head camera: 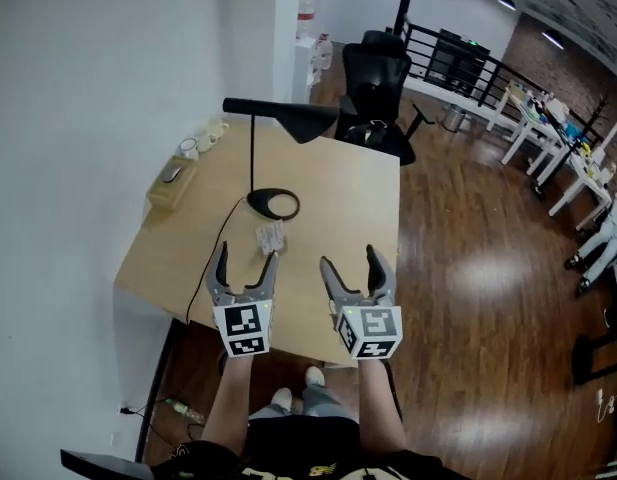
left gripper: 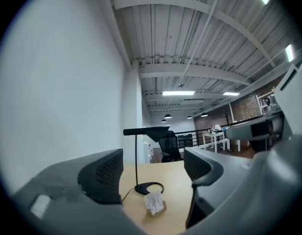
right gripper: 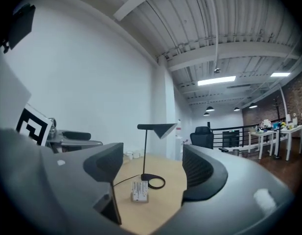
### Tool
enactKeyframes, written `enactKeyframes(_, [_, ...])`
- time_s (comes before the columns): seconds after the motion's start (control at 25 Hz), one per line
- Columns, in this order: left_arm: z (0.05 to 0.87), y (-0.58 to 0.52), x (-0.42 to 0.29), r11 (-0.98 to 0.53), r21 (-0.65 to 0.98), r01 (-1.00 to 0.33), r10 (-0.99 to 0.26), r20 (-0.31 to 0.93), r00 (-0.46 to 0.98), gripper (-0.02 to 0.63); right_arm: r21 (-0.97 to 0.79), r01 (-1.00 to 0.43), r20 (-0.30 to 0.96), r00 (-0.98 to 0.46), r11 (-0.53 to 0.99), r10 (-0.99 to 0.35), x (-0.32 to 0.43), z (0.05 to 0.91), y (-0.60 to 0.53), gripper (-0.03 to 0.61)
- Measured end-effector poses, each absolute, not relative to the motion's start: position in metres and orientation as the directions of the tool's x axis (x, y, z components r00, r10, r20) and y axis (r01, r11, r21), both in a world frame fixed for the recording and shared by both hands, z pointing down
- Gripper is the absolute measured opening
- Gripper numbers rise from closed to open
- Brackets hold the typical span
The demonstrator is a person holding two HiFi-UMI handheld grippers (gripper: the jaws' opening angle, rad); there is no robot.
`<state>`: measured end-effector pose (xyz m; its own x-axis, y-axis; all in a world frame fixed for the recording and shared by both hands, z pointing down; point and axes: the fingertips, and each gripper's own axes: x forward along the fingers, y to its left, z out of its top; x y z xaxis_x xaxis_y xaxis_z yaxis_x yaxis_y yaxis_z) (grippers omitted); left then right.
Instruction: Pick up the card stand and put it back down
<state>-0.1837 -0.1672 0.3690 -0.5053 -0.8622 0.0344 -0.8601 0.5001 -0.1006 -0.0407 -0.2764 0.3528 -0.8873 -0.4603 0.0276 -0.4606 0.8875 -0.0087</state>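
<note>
The card stand [head camera: 271, 236] is a small block holding white cards, standing on the wooden table [head camera: 338, 208] just in front of the lamp base. It also shows in the left gripper view as the card stand [left gripper: 155, 202] and in the right gripper view as the card stand [right gripper: 138, 191]. My left gripper [head camera: 243, 260] hovers open near the table's front edge, just short of the stand. My right gripper [head camera: 351, 261] is open beside it, to the right. Neither holds anything.
A black desk lamp [head camera: 273, 204] with a ring base stands behind the stand, its cable running left. A box [head camera: 172, 183] and small cups [head camera: 204, 138] sit at the table's left edge. A black office chair [head camera: 376, 88] is at the far end.
</note>
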Motion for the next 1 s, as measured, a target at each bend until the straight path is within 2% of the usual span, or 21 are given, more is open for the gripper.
enactKeyframes(0.2, [0.364, -0.151, -0.229, 0.634, -0.113, -0.765, -0.768, 0.028, -0.640, 0.391, -0.004, -0.310, 0.009, -0.951, 0.951, -0.310, -0.102, 0.350, -0.292, 0.374])
enactKeyframes(0.36, [0.353, -0.160, -0.236, 0.666, -0.112, -0.738, -0.742, 0.002, -0.670, 0.391, 0.007, -0.227, -0.009, -0.974, 0.974, -0.227, -0.125, 0.347, -0.306, 0.374])
enactKeyframes(0.52, [0.358, -0.173, -0.240, 0.649, -0.113, -0.752, -0.755, 0.026, -0.655, 0.391, 0.000, -0.172, 0.013, -0.985, 0.985, -0.172, -0.147, 0.356, -0.313, 0.374])
enactKeyframes(0.76, [0.367, -0.190, -0.255, 0.606, -0.124, -0.786, -0.788, 0.041, -0.614, 0.392, -0.007, -0.159, 0.002, -0.987, 0.987, -0.159, -0.170, 0.355, -0.319, 0.374])
enactKeyframes(1.0, [0.419, -0.190, -0.261, 0.555, -0.101, -0.826, -0.813, 0.145, -0.564, 0.392, -0.035, -0.149, 0.094, -0.985, 0.988, -0.145, -0.181, 0.403, -0.309, 0.374])
